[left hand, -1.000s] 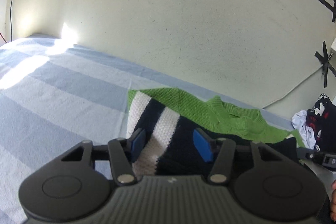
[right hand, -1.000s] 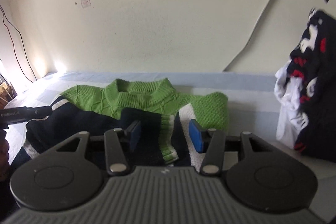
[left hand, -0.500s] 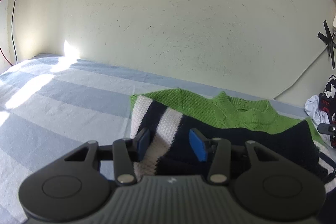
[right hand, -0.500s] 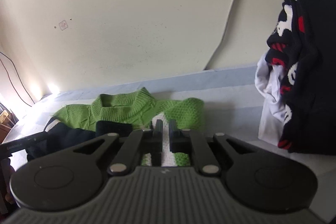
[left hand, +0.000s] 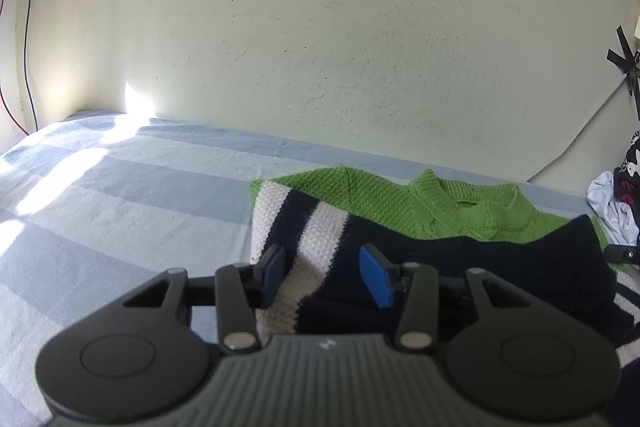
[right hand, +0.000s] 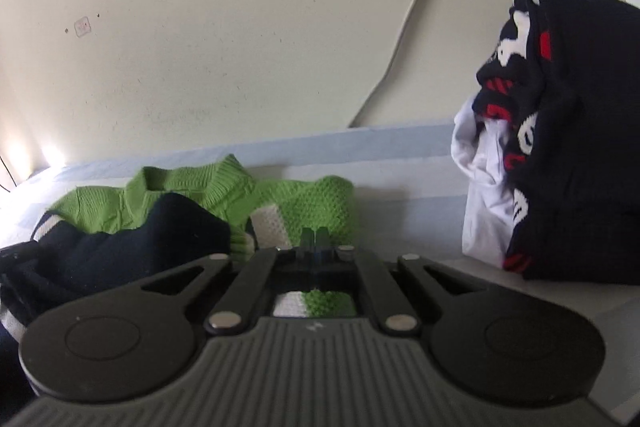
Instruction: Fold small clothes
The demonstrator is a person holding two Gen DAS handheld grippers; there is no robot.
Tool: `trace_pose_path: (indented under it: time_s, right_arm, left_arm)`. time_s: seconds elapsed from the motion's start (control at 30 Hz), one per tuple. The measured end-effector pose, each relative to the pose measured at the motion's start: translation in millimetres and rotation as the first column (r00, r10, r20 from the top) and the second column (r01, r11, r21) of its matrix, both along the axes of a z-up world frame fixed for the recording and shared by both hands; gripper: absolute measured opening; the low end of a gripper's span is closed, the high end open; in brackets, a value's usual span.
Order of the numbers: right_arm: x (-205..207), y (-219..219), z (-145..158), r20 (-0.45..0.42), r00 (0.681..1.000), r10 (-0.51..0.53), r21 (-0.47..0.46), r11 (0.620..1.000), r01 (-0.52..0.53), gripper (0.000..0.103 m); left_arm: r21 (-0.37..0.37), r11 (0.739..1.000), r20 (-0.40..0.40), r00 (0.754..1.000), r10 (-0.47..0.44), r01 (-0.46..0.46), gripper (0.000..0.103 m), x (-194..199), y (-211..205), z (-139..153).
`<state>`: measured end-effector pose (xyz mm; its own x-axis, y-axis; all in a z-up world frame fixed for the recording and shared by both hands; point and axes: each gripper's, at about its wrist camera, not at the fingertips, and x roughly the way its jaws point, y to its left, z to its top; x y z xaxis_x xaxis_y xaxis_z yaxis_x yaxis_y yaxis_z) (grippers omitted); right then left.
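Note:
A knitted sweater [left hand: 440, 203] in green, navy and white lies partly folded on the striped bed sheet [left hand: 120, 207]. My left gripper [left hand: 324, 275] straddles its near left edge. Its blue pads [left hand: 376, 279] stand apart, with white and navy fabric between them and no visible squeeze. In the right wrist view the sweater [right hand: 320, 199] shows its green collar and right side. My right gripper [right hand: 315, 237] is shut there, pinching the white and green edge, and more fabric shows under its linkage. The tip of the right gripper [left hand: 620, 253] shows at the sweater's far right in the left wrist view.
A pile of dark patterned and white clothes [right hand: 580, 147] stands on the bed to the right of the sweater, also seen as the pile [left hand: 612, 203] at the left view's edge. A pale wall [left hand: 320, 67] with a taped cable runs behind the bed.
My right gripper's jaws closed from wide apart to shut over the sweater's right edge and sank slightly. My left gripper's jaws narrowed a little and it rolled slightly; the sweater stayed in place.

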<state>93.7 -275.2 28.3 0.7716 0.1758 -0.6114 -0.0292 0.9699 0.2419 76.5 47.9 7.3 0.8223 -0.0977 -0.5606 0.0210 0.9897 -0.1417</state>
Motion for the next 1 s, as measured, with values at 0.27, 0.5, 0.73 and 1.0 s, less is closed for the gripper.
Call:
trace_pose_path:
  time_s: [0.27, 0.5, 0.73, 1.0]
  right_arm:
    - [5, 0, 10, 0.005, 0.995, 0.104, 0.190, 0.976, -0.103, 0.064]
    - [2, 35, 5, 0.026, 0.991, 0.130, 0.033, 0.991, -0.131, 0.006]
    - [-9, 7, 10, 0.061, 0.998, 0.016, 0.056, 0.998, -0.019, 0.008]
    - [18, 1, -1, -0.076, 0.989, 0.127, 0.274, 0.956, -0.102, 0.059]
  left_arm:
    - [0.013, 1.000, 0.002, 1.000, -0.011, 0.011, 0.050, -1, -1, 0]
    - [0.010, 1.000, 0.006, 1.000, -0.012, 0.012, 0.052, -2, 0, -1]
    - [0.013, 1.000, 0.010, 1.000, -0.012, 0.012, 0.053, -3, -1, -1]
    - [0.010, 1.000, 0.012, 1.000, -0.013, 0.013, 0.056, -4, -2, 0]
